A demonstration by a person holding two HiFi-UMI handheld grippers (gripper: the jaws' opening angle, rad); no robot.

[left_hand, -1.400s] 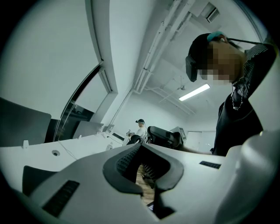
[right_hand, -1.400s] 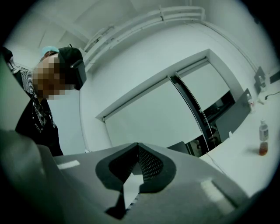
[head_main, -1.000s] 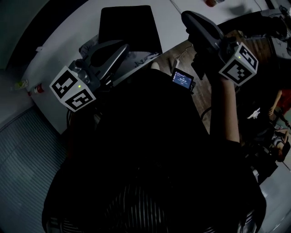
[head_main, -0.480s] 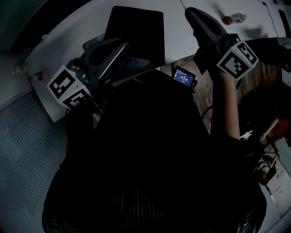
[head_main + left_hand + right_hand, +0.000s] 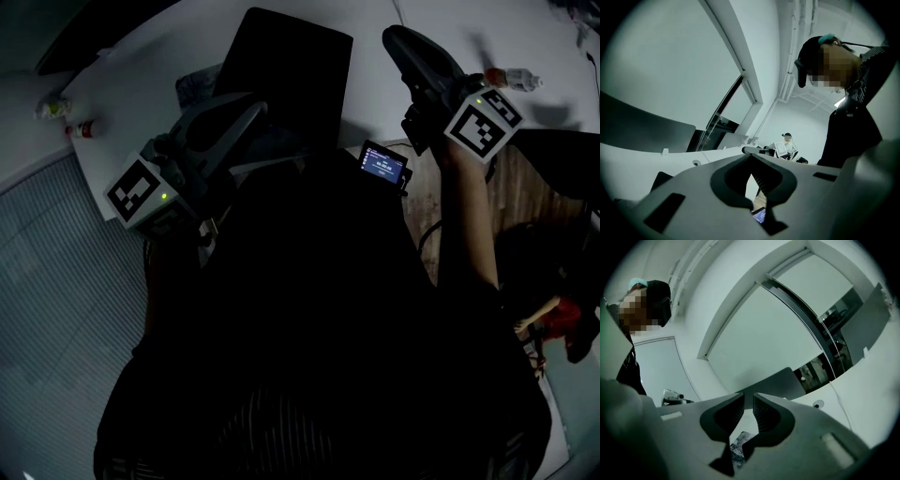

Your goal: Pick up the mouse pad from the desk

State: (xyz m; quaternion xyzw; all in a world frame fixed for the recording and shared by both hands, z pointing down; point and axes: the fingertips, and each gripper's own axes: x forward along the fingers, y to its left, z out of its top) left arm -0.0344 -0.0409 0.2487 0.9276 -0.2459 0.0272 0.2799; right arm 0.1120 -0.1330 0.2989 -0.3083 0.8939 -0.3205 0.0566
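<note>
The black mouse pad (image 5: 295, 66) lies flat on the white desk (image 5: 150, 75), seen in the head view just beyond both grippers. My left gripper (image 5: 251, 101) hovers over the pad's near left corner. Its jaws meet at the tips in the left gripper view (image 5: 750, 157), with nothing held. To the right of the pad, my right gripper (image 5: 392, 36) is above the desk. Its jaws are opening: a narrow slit shows between them (image 5: 748, 397), and nothing is in it.
A small lit screen (image 5: 382, 161) is fixed at the person's chest. A plastic bottle (image 5: 511, 80) lies on the desk at the right, and small bottles (image 5: 54, 110) at its left edge. Crumpled material (image 5: 197, 86) sits under the left gripper. A dark monitor (image 5: 773, 380) stands behind.
The head view has tipped, so more of the desk and the pad shows. My right gripper has sunk nearer the desk beside the pad. The left one has hardly shifted.
</note>
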